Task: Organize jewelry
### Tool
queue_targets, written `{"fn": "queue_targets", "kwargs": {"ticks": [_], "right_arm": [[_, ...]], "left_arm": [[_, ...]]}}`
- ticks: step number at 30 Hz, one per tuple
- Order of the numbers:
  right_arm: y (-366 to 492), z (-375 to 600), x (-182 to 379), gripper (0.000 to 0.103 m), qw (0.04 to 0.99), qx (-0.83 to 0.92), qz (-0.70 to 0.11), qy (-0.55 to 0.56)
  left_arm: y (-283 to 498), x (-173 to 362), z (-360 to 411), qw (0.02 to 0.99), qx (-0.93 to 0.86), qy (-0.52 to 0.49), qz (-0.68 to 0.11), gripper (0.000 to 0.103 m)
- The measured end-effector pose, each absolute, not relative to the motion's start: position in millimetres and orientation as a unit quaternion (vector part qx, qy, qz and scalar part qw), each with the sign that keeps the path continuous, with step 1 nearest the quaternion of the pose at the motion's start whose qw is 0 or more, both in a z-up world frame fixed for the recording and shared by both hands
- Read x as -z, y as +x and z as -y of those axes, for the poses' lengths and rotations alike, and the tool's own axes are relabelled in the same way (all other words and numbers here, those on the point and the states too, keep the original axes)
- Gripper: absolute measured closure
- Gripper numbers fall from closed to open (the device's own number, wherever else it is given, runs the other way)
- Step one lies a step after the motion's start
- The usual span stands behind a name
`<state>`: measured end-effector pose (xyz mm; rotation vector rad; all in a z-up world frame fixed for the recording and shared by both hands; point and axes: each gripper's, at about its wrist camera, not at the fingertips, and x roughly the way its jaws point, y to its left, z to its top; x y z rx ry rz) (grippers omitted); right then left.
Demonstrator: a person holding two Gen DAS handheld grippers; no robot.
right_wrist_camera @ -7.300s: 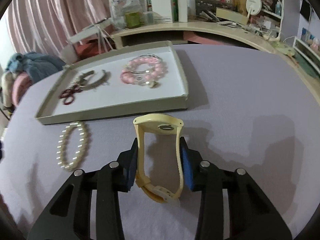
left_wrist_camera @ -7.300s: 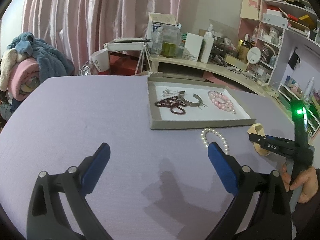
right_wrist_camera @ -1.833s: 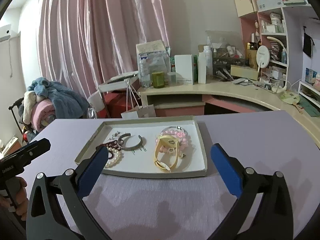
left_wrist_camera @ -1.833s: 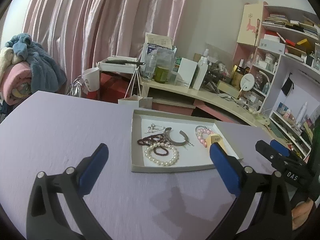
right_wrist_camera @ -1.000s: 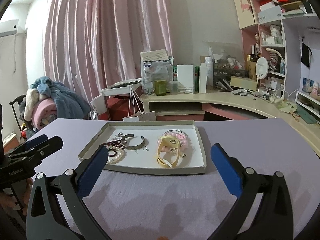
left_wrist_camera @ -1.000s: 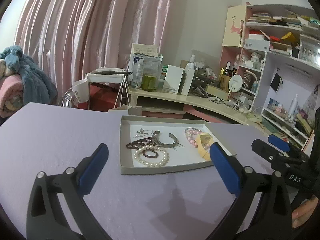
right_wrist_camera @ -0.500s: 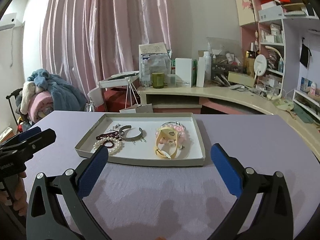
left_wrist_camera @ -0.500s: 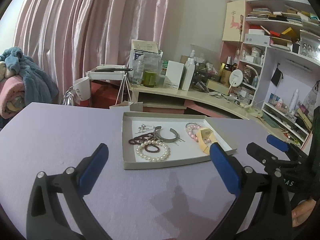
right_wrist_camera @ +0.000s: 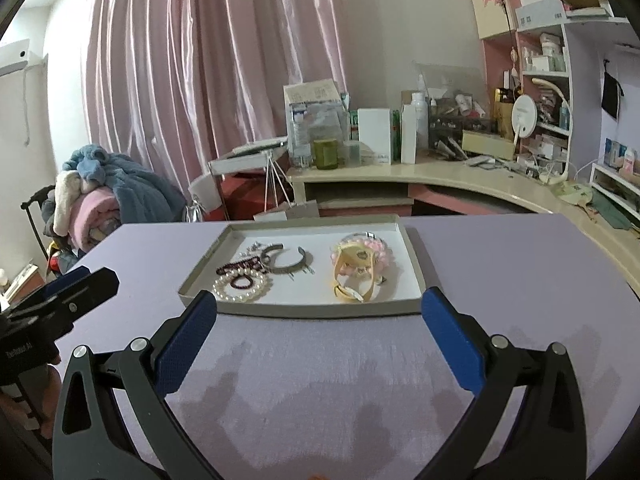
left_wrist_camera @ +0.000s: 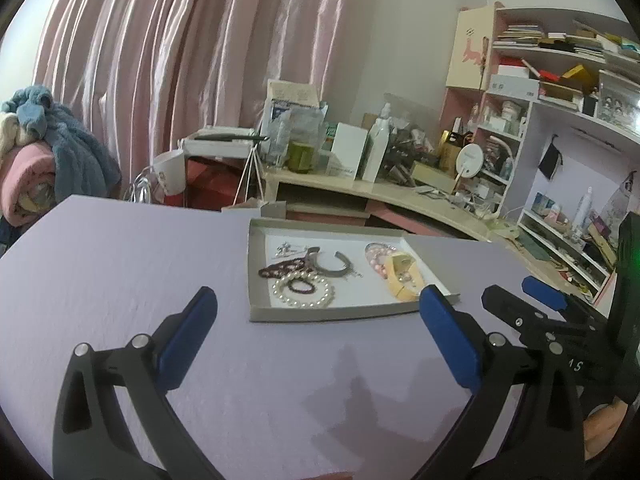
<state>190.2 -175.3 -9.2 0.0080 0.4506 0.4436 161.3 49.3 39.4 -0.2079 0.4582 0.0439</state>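
Right wrist view: your right tool (right_wrist_camera: 319, 322) is spread wide, empty, held level above the purple bench (right_wrist_camera: 500, 280), aimed at the tray (right_wrist_camera: 414, 276). Left tool (left_wrist_camera: 318, 330) likewise wide, empty. Pearl bracelet (right_wrist_camera: 240, 285), yellow watch (right_wrist_camera: 354, 268) and silver cuff (right_wrist_camera: 285, 261) lie inside the tray.

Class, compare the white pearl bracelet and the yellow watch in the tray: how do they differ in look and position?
The pearl bracelet is a ring of round white beads; the yellow watch is a smooth band. The bracelet lies at the tray's left, overlapping dark beads; the watch sits right, on pink beads. Both lie inside the tray.
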Motion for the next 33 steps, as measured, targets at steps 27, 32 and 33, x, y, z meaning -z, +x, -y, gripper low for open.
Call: {"fn": "queue_targets", "kwargs": {"ticks": [27, 32, 33], "right_arm": [[196.1, 179.9, 29.5, 0.001, 0.949, -0.214, -0.231, 0.008], [197.1, 179.2, 28.8, 0.001, 0.949, -0.213, -0.232, 0.007], [197.2, 178.9, 28.9, 0.001, 0.949, -0.213, -0.232, 0.006]], "left_arm": [[170.9, -20.8, -42.6, 0.966, -0.004, -0.099, -0.238, 0.002], [172.2, -18.3, -41.7, 0.965, -0.009, -0.101, -0.241, 0.002], [172.7, -17.8, -41.7, 0.965, -0.01, -0.101, -0.242, 0.002]]}}
